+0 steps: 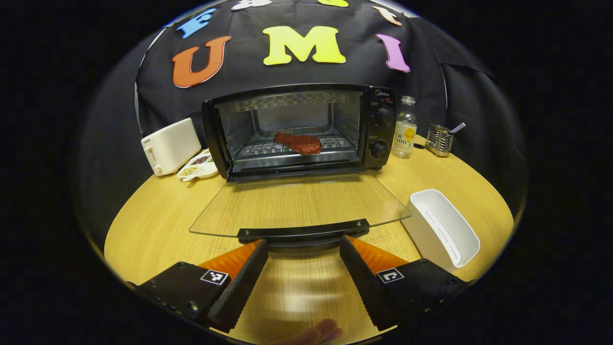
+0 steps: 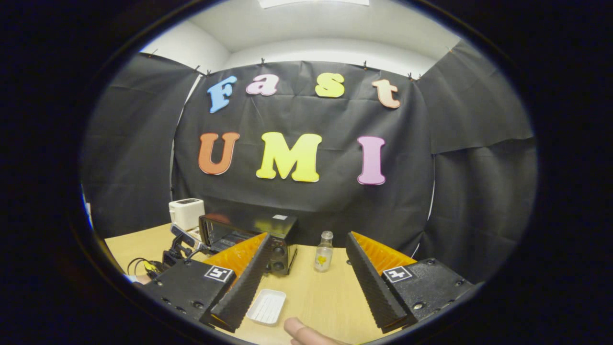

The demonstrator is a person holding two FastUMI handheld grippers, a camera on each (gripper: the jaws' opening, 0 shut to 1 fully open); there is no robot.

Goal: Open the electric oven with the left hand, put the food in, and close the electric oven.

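Hidden in the right gripper view: most of the electric oven [image 2: 268, 239] front, behind the right gripper [image 2: 306, 268] finger. Too small there to tell apart: parts of the left gripper [image 2: 184, 247]. Cut off at near edge: a fingertip [image 1: 311, 333]. Unreadable at this size: bottle [image 1: 403, 128] label, oven dials [image 1: 381, 132].

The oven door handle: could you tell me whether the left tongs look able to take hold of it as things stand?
Probably yes. The left tongs are open with the oven door handle right at their fingertips, the glass door lies folded down flat, and nothing sits between them.
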